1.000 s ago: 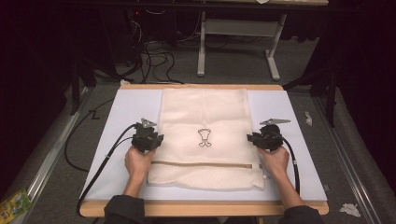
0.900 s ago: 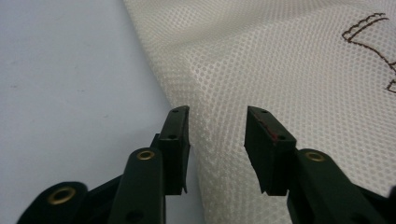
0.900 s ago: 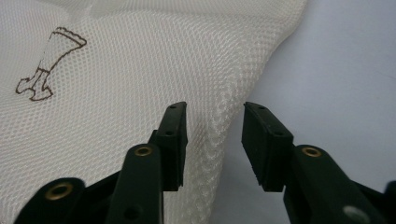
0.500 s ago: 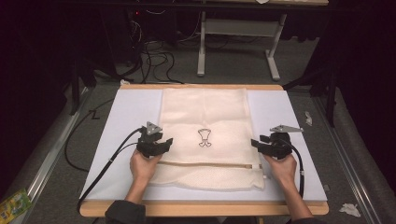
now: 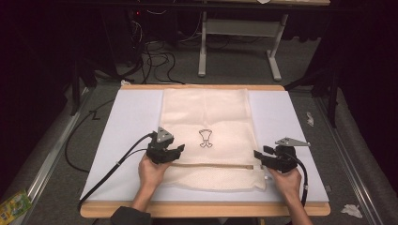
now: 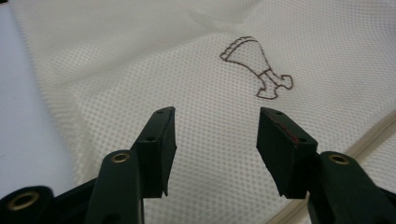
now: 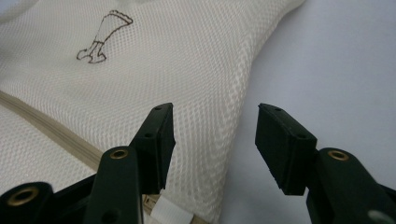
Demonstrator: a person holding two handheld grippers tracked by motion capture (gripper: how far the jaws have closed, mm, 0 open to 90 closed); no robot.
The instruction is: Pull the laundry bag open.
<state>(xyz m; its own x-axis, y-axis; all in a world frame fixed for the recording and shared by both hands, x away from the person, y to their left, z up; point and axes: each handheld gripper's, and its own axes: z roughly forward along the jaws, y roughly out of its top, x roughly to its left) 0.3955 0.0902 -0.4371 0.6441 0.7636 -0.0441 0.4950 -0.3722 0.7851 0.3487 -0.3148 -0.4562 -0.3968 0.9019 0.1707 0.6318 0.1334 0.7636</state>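
I see a cream mesh laundry bag (image 5: pixel 206 136) lying flat in the middle of the white mat (image 5: pixel 126 122) on the wooden table (image 5: pixel 202 210). It has a small brown drumstick drawing (image 5: pixel 205 138) in its middle and a zipper (image 5: pixel 211 165) running left to right across its near part. My left gripper (image 5: pixel 177 151) sits over the bag's left side, just far of the zipper line. Its jaws are wide apart and hold nothing, and I see only mesh between them. My right gripper (image 5: pixel 259 155) is at the bag's right edge, by the zipper's end. Its jaws are wide apart too, and in its own view one jaw is over the mesh and the other is over the bare mat. A small white tab (image 7: pixel 170 215) shows at the zipper's end. I think each hand is on its own side so the bag can be taken by both sides at once and kept flat. I think the jaws are wide so they are ready to close on the cloth.
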